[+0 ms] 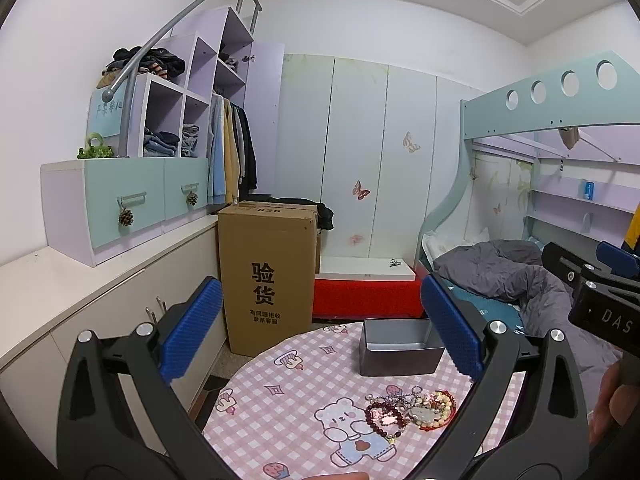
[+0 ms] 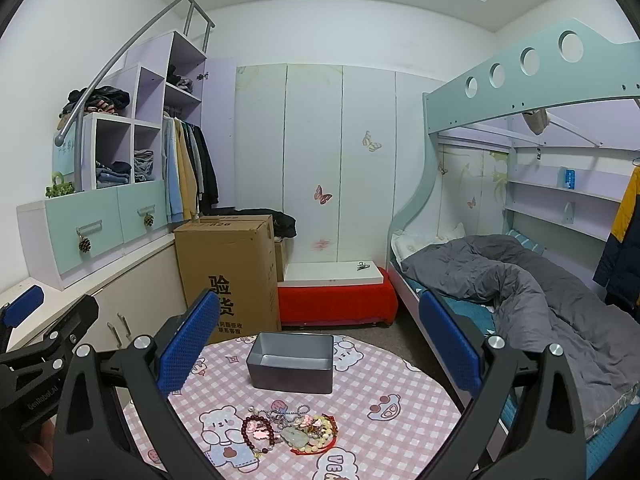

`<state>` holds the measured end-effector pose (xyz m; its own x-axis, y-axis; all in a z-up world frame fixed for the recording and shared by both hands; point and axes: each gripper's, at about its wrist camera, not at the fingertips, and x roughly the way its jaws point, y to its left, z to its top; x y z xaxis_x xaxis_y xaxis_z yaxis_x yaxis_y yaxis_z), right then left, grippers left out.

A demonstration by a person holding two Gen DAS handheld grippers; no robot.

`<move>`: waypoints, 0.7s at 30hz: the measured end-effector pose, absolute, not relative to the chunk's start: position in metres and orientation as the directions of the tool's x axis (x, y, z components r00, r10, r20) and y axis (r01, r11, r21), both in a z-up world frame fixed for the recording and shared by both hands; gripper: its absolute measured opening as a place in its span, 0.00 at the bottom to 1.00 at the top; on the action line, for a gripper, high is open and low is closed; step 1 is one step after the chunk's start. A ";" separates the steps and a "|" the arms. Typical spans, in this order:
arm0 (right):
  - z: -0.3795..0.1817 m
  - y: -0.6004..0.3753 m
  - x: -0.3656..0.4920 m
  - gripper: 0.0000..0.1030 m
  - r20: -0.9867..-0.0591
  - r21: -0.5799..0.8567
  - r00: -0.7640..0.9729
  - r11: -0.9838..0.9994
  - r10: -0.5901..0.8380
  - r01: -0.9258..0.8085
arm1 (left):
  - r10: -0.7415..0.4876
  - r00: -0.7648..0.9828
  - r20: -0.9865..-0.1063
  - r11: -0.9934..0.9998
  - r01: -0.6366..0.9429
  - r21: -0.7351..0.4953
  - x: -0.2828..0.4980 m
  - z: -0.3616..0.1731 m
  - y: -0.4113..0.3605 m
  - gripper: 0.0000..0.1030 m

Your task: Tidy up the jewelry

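A bunk bed (image 2: 520, 272) with a grey blanket (image 2: 532, 280) stands on the right side of the room, and a white wardrobe (image 2: 340, 160) with butterfly stickers covers the back wall. On the left there is a purple shelf unit (image 1: 188, 92) with folded clothes and hanging jackets. Below it are two green drawers (image 1: 132, 196), each with a pine cone hanging on the handle. A tall cardboard box (image 1: 266, 276) stands on the floor beside a low red bench (image 2: 336, 300).

Near the cameras is a round table (image 2: 400, 400) with a pink checked cloth that has cartoon bears on it. A grey metal box (image 2: 291, 362) stands open and empty on the far part of the table. The jewelry pile (image 2: 292, 430) lies on the cloth on the nearer side of the box, apart from it. In the pile a dark red bead bracelet (image 2: 256, 432) lies at the left, a cream bead string (image 2: 320, 436) at the right, and a pale pendant (image 2: 294, 436) between them.

The left gripper (image 1: 320, 328) hangs above the table with its blue pads (image 1: 192, 332) spread wide, holding nothing. The right gripper (image 2: 320, 336) is also released, its pads (image 2: 450, 340) far apart, empty, above the box and the pile.
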<state>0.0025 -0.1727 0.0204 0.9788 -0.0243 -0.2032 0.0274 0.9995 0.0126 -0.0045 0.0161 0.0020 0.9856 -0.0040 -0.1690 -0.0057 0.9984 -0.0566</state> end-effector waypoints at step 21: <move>-0.074 -0.209 0.045 0.93 -0.478 0.039 0.877 0.997 -0.037 0.063 | -0.042 0.812 -0.583 0.996 0.077 0.036 0.078 -0.125 -0.008 0.94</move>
